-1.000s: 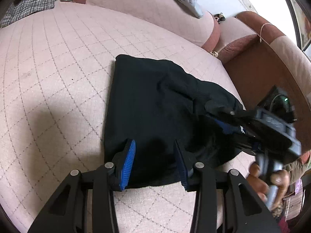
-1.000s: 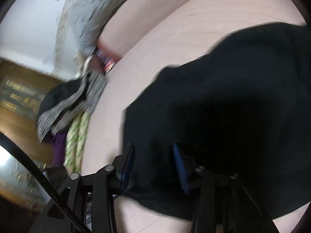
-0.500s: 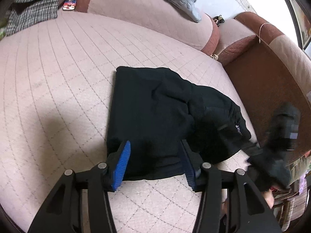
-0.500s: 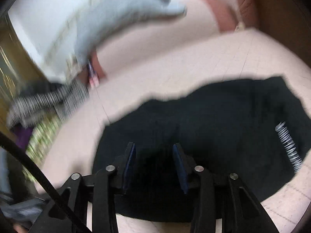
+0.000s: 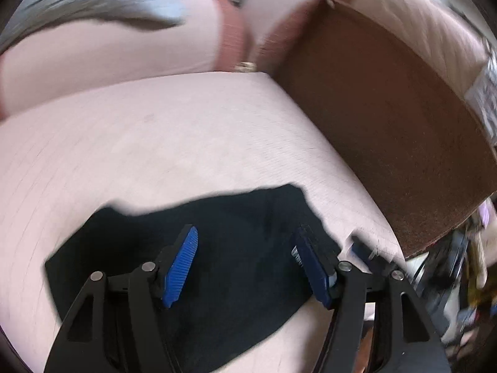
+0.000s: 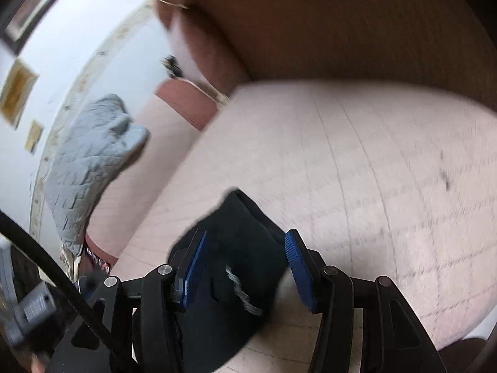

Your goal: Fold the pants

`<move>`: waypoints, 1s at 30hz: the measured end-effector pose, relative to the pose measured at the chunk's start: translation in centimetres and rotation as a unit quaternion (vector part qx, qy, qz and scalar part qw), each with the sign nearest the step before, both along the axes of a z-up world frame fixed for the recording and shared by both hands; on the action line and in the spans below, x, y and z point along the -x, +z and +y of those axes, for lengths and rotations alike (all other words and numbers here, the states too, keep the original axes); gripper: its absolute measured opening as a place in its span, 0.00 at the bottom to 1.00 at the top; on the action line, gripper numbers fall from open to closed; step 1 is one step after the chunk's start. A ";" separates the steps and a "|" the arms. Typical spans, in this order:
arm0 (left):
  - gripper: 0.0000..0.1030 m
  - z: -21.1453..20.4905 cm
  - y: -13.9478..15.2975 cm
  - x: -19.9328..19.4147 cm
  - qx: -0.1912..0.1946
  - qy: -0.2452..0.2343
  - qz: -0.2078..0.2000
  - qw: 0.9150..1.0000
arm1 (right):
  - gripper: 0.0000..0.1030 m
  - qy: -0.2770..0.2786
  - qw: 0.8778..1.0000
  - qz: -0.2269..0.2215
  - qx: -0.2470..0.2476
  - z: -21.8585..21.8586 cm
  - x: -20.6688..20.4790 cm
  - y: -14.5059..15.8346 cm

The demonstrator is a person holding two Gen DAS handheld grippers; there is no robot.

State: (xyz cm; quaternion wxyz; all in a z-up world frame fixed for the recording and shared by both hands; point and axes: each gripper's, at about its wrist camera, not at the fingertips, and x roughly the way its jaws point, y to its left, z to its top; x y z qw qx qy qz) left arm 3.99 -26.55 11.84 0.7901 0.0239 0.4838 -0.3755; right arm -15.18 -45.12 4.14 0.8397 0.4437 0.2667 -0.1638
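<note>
- Your left gripper [image 5: 245, 264] now sits higher and has swung toward the right end of the sofa: a second ago its view looked down on the whole bundle, and now the black pants [image 5: 217, 248] fill only the near part of the view.
- Its blue pads [image 5: 181, 264] stand wide apart, released, with nothing between them but the cloth lying below; whether they touch the fabric cannot be told.
- The pants lie folded in a dark, compact bundle on the pink quilted sofa seat [image 5: 155, 143], near the front edge, as they did before.
- The brown armrest [image 5: 388, 118] has grown large at the right of that view, and the grey blanket [image 5: 93, 3] on the backrest is blurred at the far left.
- Your right gripper [image 6: 243, 269] has pulled back from the bundle: a second ago black cloth filled most of its view, and now the pants [image 6: 230, 248] show only as a narrow dark fold between and below its fingers.
- Its jaws are spread too, holding nothing.
- A white printed mark [image 6: 243, 292] on the fabric shows between those fingers.
- Both views are smeared by motion.
</note>
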 end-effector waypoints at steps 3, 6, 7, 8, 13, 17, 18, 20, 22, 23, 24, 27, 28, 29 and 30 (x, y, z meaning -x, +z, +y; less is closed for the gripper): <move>0.63 -5.2 -1.1 -1.1 -0.018 -0.049 0.016 0.999 | 0.55 -0.003 0.999 0.027 -0.036 -0.5 -0.6 -2.2; 0.63 -10.3 -3.9 -2.1 -0.043 -0.098 0.044 0.993 | 0.55 -0.002 0.998 0.036 -0.056 -1.2 -1.4 -3.7; 0.63 -11.2 -4.5 -2.3 -0.047 -0.104 0.043 0.992 | 0.55 -0.004 0.998 0.034 -0.053 -1.2 -1.5 -3.7; 0.63 -12.2 -5.1 -2.6 -0.053 -0.110 0.041 0.992 | 0.55 -0.001 0.998 0.032 -0.049 -1.3 -1.5 -3.8; 0.72 -15.7 -9.0 -3.9 -0.077 -0.144 0.073 0.984 | 0.55 0.023 0.998 0.027 -0.054 -1.5 -2.0 -4.7; 0.79 -16.9 -9.8 -3.4 -0.095 -0.165 0.063 0.980 | 0.51 0.048 0.997 0.020 -0.053 -1.1 -3.2 -4.5; 0.76 -17.0 -9.8 -3.2 -0.102 -0.173 0.057 0.978 | 0.47 0.054 0.997 0.019 -0.054 -1.1 -3.5 -4.5; 0.26 -16.9 -9.4 -2.6 -0.117 -0.187 0.033 0.975 | 0.25 0.067 0.996 0.021 -0.061 -0.9 -3.9 -4.7; 0.06 -16.1 -8.8 -2.4 -0.111 -0.197 0.032 0.974 | 0.23 0.074 0.995 0.014 -0.070 -1.0 -3.9 -4.9; 0.06 -15.5 -8.1 -2.1 -0.102 -0.195 0.020 0.975 | 0.22 0.078 0.995 0.010 -0.066 -0.9 -4.0 -4.7; 0.06 -15.0 -7.5 -1.9 -0.098 -0.194 0.011 0.976 | 0.22 0.085 0.995 0.004 -0.059 -0.7 -4.1 -4.3; 0.06 -13.2 -5.8 -1.4 -0.079 -0.184 0.000 0.980 | 0.22 0.107 0.994 -0.023 -0.028 0.3 -4.2 -2.7; 0.06 -12.7 -5.3 -1.2 -0.075 -0.183 -0.003 0.980 | 0.21 0.115 0.993 -0.030 -0.019 0.7 -4.3 -2.3; 0.06 -12.0 -4.7 -1.0 -0.071 -0.181 -0.006 0.981 | 0.21 0.128 0.991 -0.041 -0.011 1.3 -4.3 -1.7; 0.07 -11.1 -4.0 -0.9 -0.065 -0.177 -0.009 0.982 | 0.21 0.138 0.989 -0.048 -0.007 1.8 -4.4 -1.4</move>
